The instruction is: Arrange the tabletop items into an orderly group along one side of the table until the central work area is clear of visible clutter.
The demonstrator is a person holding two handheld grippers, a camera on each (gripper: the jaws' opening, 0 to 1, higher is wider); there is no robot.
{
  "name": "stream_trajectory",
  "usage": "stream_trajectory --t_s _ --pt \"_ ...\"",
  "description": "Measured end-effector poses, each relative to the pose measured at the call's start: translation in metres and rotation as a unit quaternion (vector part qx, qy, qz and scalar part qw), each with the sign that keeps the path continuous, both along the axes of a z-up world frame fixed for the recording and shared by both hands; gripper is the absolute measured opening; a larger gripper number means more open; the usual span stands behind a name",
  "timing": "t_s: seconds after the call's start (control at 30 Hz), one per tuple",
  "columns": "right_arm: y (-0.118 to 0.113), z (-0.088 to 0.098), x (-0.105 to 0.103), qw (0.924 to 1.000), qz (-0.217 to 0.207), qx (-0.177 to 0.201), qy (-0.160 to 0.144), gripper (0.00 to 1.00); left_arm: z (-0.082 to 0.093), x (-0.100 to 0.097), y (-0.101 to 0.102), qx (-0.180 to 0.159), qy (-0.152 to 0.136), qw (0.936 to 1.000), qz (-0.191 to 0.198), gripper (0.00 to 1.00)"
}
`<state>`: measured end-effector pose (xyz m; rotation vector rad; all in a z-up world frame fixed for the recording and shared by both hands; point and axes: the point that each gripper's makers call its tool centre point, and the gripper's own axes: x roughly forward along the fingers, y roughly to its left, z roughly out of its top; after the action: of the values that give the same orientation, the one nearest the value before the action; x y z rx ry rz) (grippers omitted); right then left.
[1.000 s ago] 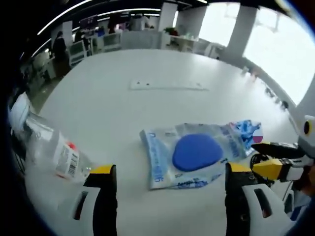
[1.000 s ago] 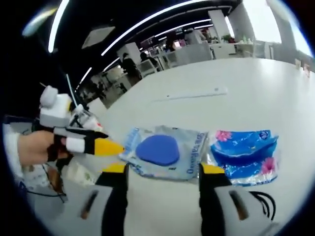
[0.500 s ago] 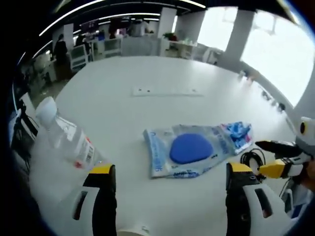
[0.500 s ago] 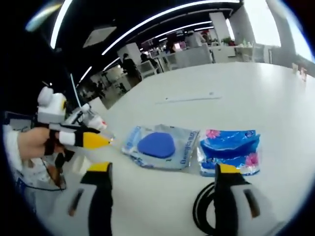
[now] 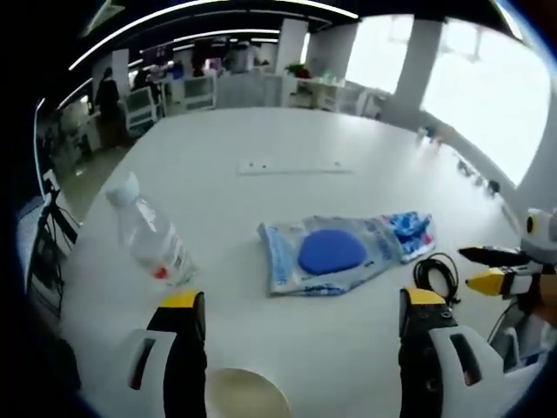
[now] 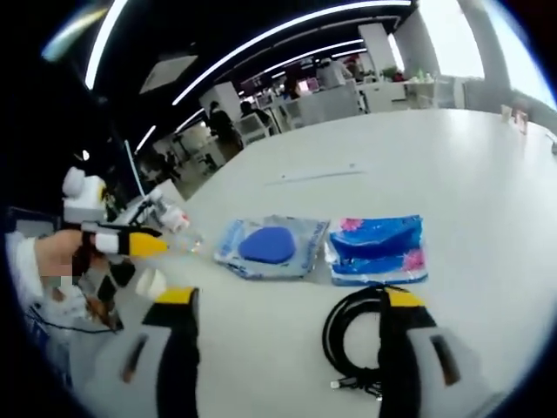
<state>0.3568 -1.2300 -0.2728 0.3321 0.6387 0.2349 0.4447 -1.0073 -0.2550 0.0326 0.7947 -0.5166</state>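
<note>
**Both tongs open and empty over the white table**

I hold my left tongs [image 5: 296,313] wide open above the table [image 5: 261,131]. Nothing is between the jaws. My right tongs [image 6: 283,305] are wide open too, and they grip nothing.

In the left gripper view, a clear water bottle [image 5: 150,233] lies on its side on the table, off to the left. Its white cap points away from me. Near the middle lies a clear pack with a blue pad [image 5: 331,252] inside. A blue flowered pack [image 5: 407,233] lies just beside it on the right, and their edges look as if they touch. A black coiled cable [image 5: 435,277] sits near the flowered pack. A round cream dish [image 5: 248,394] sits between my left jaws at the bottom. My right tongs come in from the right edge.

In the right gripper view, the two packs lie side by side. The cable lies closer to me, between my right jaws. My left tongs come in from the left, held by a hand [image 6: 52,257].
</note>
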Motion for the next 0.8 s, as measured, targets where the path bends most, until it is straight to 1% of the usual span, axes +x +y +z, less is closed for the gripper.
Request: stream_trajectory --t_s 0.17,0.23,0.37,0.47,0.6,0.7,0.8 --pt "-0.013 -0.005 -0.017 0.9999 -0.009 -0.003 0.008 0.85 -0.002 -0.007 0.005 -0.007 0.007 0.9998 0.015 0.88" --pt "-0.019 -0.008 -0.024 0.9998 -0.011 -0.008 0.013 0.85 -0.002 -0.011 0.005 -0.007 0.006 0.9999 0.011 0.88" --pt "-0.028 -0.006 -0.036 0.9997 -0.015 -0.014 0.013 0.84 -0.002 -0.017 0.007 -0.004 0.002 1.0000 0.004 0.88" --pt "-0.035 -0.006 -0.042 0.9996 -0.014 -0.022 0.013 0.84 -0.001 -0.022 0.012 -0.013 0.002 0.9999 0.009 0.88" --pt "-0.043 -0.007 -0.052 0.9994 -0.018 -0.023 0.016 0.84 -0.001 -0.027 0.022 -0.020 0.002 0.9996 0.018 0.88" --pt "-0.048 -0.009 -0.061 0.9992 -0.014 -0.033 0.019 0.84 -0.001 -0.031 0.028 -0.024 0.002 0.9995 0.022 0.88" --pt "-0.051 -0.010 -0.067 0.9991 -0.012 -0.033 0.021 0.84 -0.001 -0.036 0.037 -0.026 0.001 0.9993 0.025 0.88"
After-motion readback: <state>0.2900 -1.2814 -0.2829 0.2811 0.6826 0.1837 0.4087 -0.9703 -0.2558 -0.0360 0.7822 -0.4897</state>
